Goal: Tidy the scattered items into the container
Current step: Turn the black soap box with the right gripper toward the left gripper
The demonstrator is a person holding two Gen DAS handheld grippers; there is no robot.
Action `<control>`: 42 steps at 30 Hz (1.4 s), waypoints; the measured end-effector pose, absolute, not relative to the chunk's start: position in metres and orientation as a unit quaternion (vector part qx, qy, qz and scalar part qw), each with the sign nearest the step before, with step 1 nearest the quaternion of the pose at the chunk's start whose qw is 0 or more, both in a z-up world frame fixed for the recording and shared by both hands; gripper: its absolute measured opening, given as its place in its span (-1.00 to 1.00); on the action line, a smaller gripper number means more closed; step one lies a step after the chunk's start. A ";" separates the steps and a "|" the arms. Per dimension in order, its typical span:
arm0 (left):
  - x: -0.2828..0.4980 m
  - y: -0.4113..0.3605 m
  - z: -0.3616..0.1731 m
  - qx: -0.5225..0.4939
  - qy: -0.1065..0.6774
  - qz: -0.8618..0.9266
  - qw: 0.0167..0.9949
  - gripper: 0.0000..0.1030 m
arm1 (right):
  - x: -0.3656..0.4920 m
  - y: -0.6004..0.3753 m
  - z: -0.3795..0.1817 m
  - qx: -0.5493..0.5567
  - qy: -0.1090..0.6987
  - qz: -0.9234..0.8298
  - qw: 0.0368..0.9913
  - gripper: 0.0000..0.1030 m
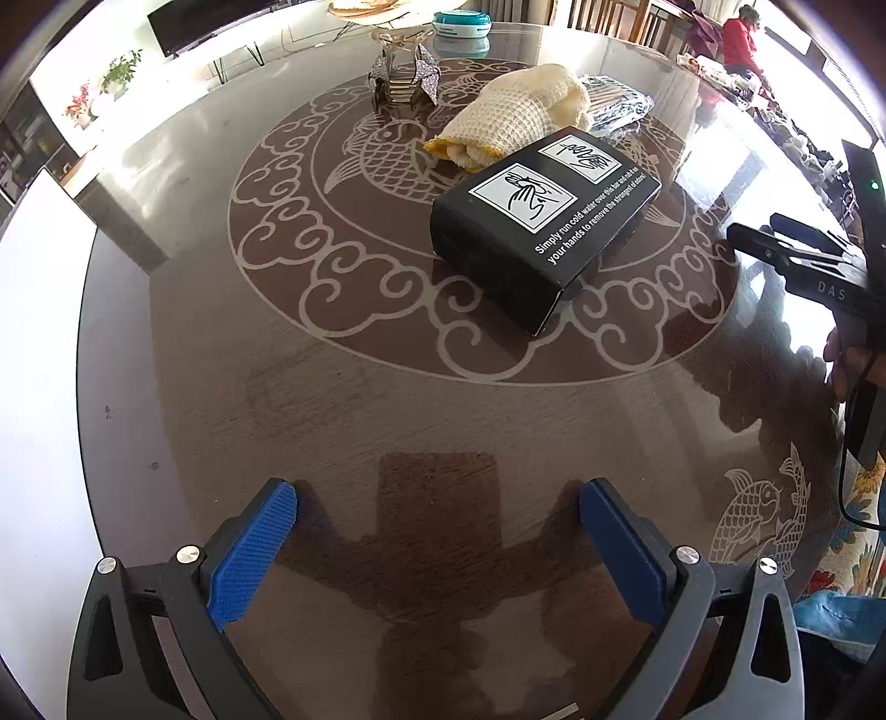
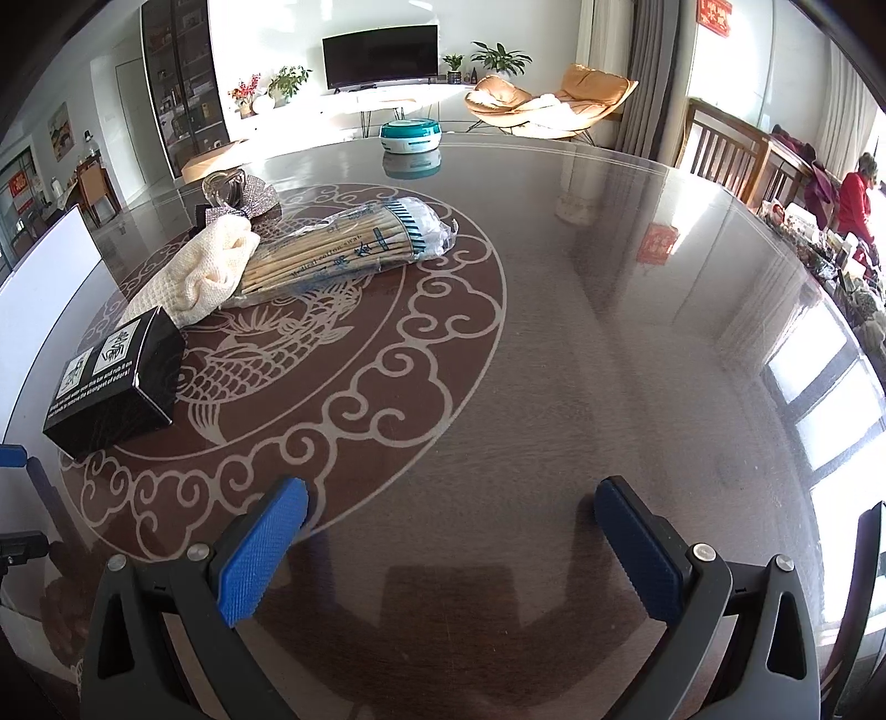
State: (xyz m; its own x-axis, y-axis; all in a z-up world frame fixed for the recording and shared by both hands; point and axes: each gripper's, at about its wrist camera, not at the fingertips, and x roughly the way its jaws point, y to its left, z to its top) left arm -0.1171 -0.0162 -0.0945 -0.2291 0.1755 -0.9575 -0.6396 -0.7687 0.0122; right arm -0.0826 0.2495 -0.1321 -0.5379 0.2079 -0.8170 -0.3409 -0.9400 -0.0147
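A black box [image 1: 545, 227] [image 2: 116, 382] with white pictograms lies on the patterned glass table [image 1: 387, 399] [image 2: 554, 343]. Behind it, a rolled cream towel [image 1: 520, 116] [image 2: 205, 277] touches a clear bag of cotton swabs [image 1: 614, 102] [image 2: 343, 249]. A teal-and-white round lidded container [image 1: 461, 25] [image 2: 411, 135] stands at the far edge. My left gripper [image 1: 437, 498] hangs open over bare table, well short of the box. My right gripper [image 2: 451, 493] [image 1: 756, 227] is open too, with nothing between its fingers, to the right of the box.
A silver glittery ornament with a glass piece [image 1: 404, 72] [image 2: 238, 191] stands behind the towel. A white board [image 1: 44, 332] [image 2: 50, 266] leans at the table's left side. Wooden chairs [image 2: 720, 144] and a person in red [image 2: 855, 199] are at the far right.
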 end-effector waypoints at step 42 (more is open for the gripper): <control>-0.109 -0.009 -0.100 -0.553 0.212 0.757 0.278 1.00 | -0.174 0.093 -0.143 -0.454 -0.066 0.880 -0.122 1.00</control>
State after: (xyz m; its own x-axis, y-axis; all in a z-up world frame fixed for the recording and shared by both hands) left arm -0.1089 -0.0092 -0.0996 -0.2345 0.1869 -0.9540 -0.6549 -0.7556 0.0130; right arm -0.1741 0.0926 -0.1431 -0.5581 -0.1558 -0.8150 0.2747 -0.9615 -0.0044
